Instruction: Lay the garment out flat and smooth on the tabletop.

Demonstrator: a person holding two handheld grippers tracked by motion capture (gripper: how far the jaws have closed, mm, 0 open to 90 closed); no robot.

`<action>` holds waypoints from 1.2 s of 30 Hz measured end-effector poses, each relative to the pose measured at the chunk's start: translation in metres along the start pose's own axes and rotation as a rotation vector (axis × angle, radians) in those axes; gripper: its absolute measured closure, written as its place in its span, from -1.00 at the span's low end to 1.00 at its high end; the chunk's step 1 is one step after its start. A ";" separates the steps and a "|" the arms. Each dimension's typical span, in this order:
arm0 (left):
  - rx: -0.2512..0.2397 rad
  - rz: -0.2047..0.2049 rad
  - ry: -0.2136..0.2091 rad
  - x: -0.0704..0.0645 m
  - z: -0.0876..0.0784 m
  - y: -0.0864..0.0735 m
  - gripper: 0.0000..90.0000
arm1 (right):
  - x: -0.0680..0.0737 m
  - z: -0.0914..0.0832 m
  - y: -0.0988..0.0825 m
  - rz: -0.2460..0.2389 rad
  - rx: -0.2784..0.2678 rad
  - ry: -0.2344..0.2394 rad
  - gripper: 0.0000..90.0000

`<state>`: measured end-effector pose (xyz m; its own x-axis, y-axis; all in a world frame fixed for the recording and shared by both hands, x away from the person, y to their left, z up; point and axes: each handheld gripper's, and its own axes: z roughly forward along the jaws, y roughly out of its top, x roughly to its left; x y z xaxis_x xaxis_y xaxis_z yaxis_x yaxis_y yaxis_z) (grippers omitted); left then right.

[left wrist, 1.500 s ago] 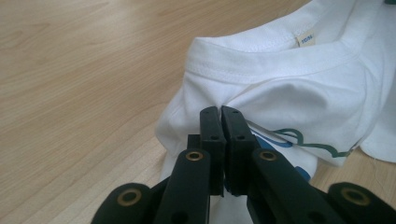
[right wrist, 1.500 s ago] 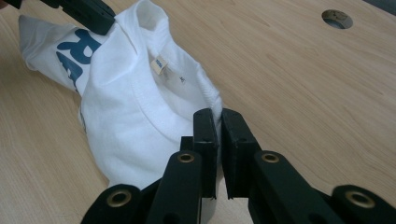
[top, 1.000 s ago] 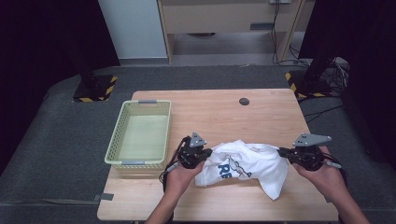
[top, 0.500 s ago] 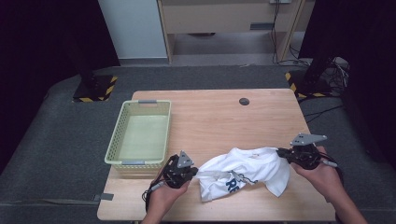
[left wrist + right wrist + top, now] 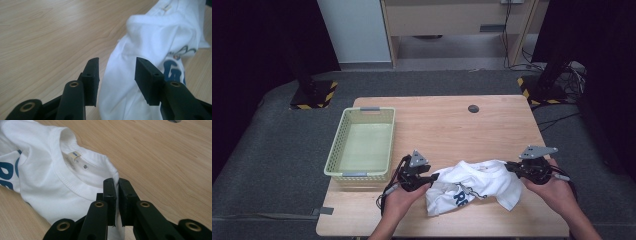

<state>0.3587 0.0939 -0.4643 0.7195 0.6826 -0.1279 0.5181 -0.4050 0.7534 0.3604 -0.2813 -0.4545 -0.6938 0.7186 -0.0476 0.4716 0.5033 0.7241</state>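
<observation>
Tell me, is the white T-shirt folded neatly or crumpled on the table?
Crumpled. The white T-shirt lies bunched on the table, its blue print partly hidden in wrinkles; the right gripper pinches its edge.

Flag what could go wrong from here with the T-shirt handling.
The left gripper has just been opening; its jaws straddle the white T-shirt without pressing it, so a re-grip might catch several bunched layers. The right gripper pinches only a thin edge near the collar; a pull could slip it free.
</observation>
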 end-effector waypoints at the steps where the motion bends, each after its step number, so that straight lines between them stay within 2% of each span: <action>1: 0.000 -0.012 -0.013 0.002 0.005 0.004 0.20 | 0.000 0.000 0.000 -0.001 -0.001 0.002 0.89; 4: 0.024 -0.036 -0.027 0.006 0.018 0.011 0.18 | 0.001 0.001 0.001 -0.003 -0.002 0.002 0.88; 7: 0.062 -0.023 -0.027 0.006 0.032 0.015 0.16 | 0.002 0.002 0.001 -0.004 -0.005 0.005 0.88; 13: 0.134 -0.026 -0.042 0.006 0.051 0.008 0.05 | 0.003 0.004 0.001 -0.001 -0.006 0.010 0.87; 17: 0.161 -0.013 -0.060 0.004 0.055 0.002 0.14 | 0.004 0.005 0.000 -0.003 -0.002 0.011 0.86; 22: 0.170 0.011 -0.080 0.000 0.053 -0.003 0.61 | 0.006 0.007 0.000 -0.006 0.000 0.015 0.86; 26: 0.171 0.015 -0.083 -0.001 0.052 -0.009 0.90 | 0.008 0.009 0.001 -0.008 0.002 0.017 0.87; 31: 0.142 0.017 -0.053 0.001 0.043 -0.011 0.96 | 0.010 0.012 0.003 -0.011 -0.001 0.018 0.87; 36: 0.082 0.013 -0.022 0.003 0.025 -0.008 0.96 | 0.012 0.010 0.009 -0.017 -0.015 0.015 0.88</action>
<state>0.3686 0.0839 -0.4872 0.7361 0.6638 -0.1327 0.5440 -0.4634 0.6995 0.3612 -0.2633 -0.4556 -0.7101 0.7024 -0.0496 0.4515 0.5082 0.7334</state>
